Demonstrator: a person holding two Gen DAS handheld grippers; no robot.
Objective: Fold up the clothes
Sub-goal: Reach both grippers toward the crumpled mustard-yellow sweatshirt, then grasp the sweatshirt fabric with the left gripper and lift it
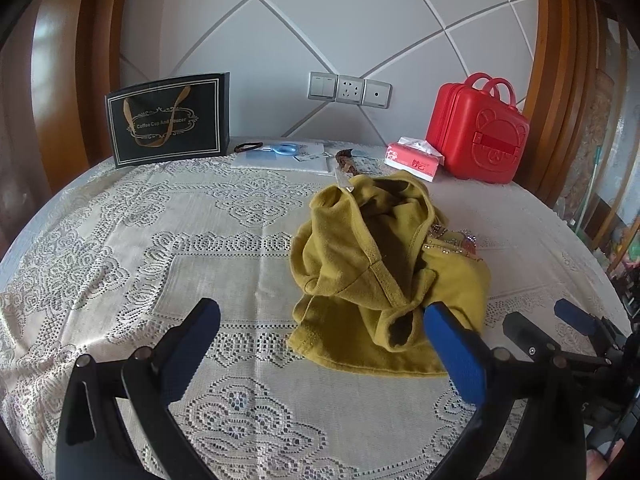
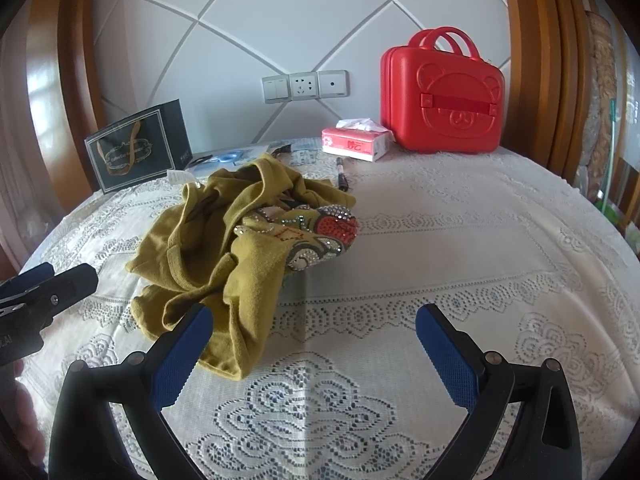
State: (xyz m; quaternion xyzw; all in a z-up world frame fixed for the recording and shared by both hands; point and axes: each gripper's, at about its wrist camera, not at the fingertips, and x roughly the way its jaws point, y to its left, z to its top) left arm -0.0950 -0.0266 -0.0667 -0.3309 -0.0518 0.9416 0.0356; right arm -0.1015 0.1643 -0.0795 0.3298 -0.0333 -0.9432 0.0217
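Both grippers' jaws gape wide, empty; crumpled mustard garment [image 1: 372, 272] lies on lace tablecloth [image 1: 160, 240].

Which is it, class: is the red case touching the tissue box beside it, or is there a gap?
Cannot tell. In the right wrist view the tissue box overlaps the red case at its lower left corner; in the left wrist view they also overlap, so neither shows contact or gap.

Crumpled mustard-yellow garment [image 1: 384, 272] on lace-covered desk [image 1: 160, 240], left gripper [image 1: 324, 344] above near edge, jaws wide apart, nothing between them.
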